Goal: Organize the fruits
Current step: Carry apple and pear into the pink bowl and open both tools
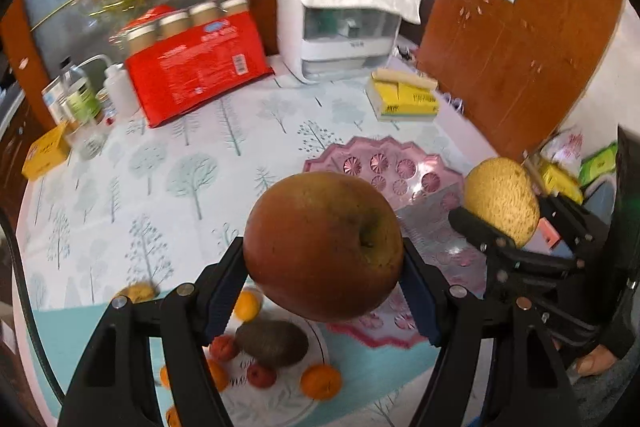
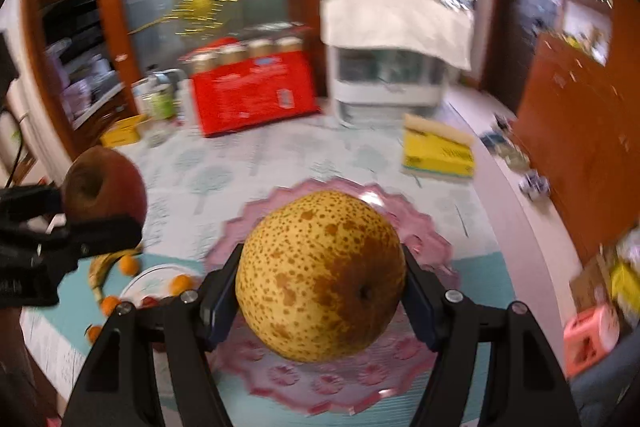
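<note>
on tree-print tablecloth (image 1: pixel 160 187), pink tray (image 1: pixel 404 155), wooden cabinets (image 1: pixel 520 39) behind.

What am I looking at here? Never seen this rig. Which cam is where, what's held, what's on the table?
No robot: a person holds a two-finger gripper in each hand, each with a fisheye camera looking along its fingers. In the left wrist view, the left gripper clamps a reddish apple. In the right wrist view, the right gripper clamps a speckled yellow pear above a pink scalloped tray. Each camera also catches the other gripper. On the tree-print tablecloth sits a white plate with oranges and other small fruit.
</note>
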